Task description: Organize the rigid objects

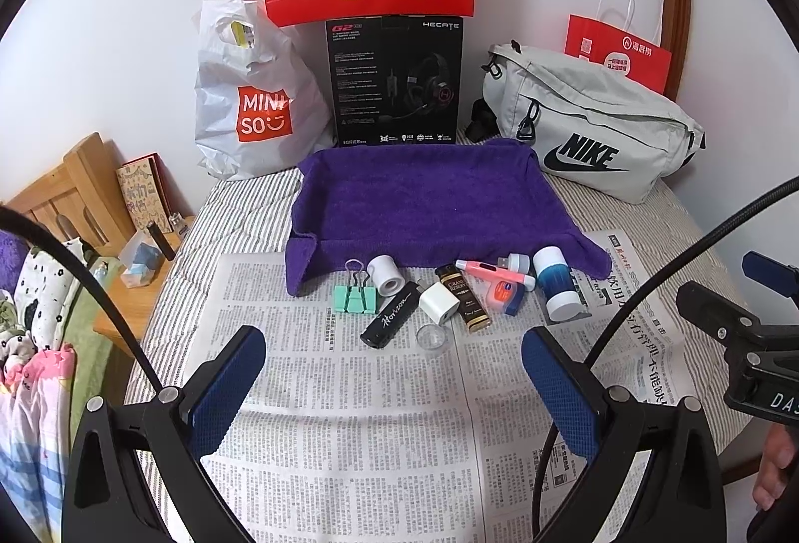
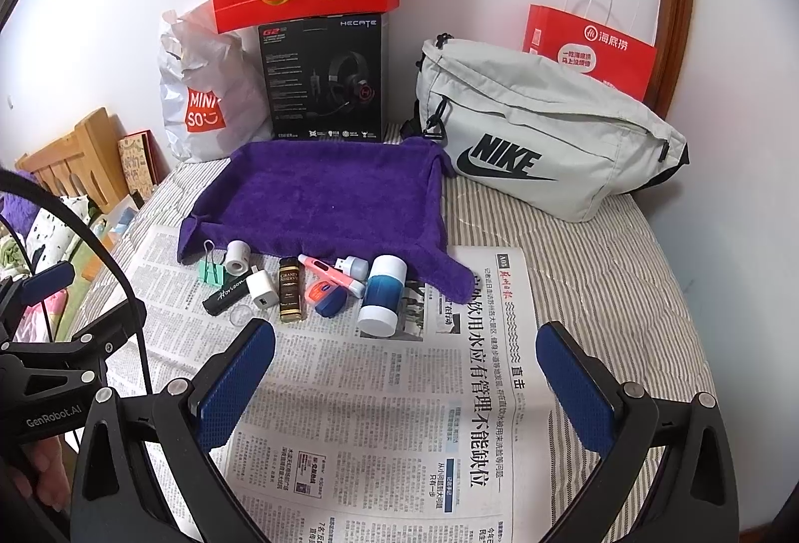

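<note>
A: Both your grippers, left gripper (image 1: pixel 394 386) and right gripper (image 2: pixel 405 381), hang spread wide and empty over the newspaper (image 2: pixel 379 418). The small items lie in a tight row at its far edge, just near of the purple towel (image 1: pixel 429 198).

B: What could go wrong?

A: They touch, so your fingers may nudge a neighbour; the white-capped bottle (image 1: pixel 556 285) lies on its side and could roll.

B: Count?

A: One binder clip (image 1: pixel 355 293), one black lighter (image 1: pixel 389 322), one white charger (image 1: pixel 438 303); the rest I can't count surely
</note>
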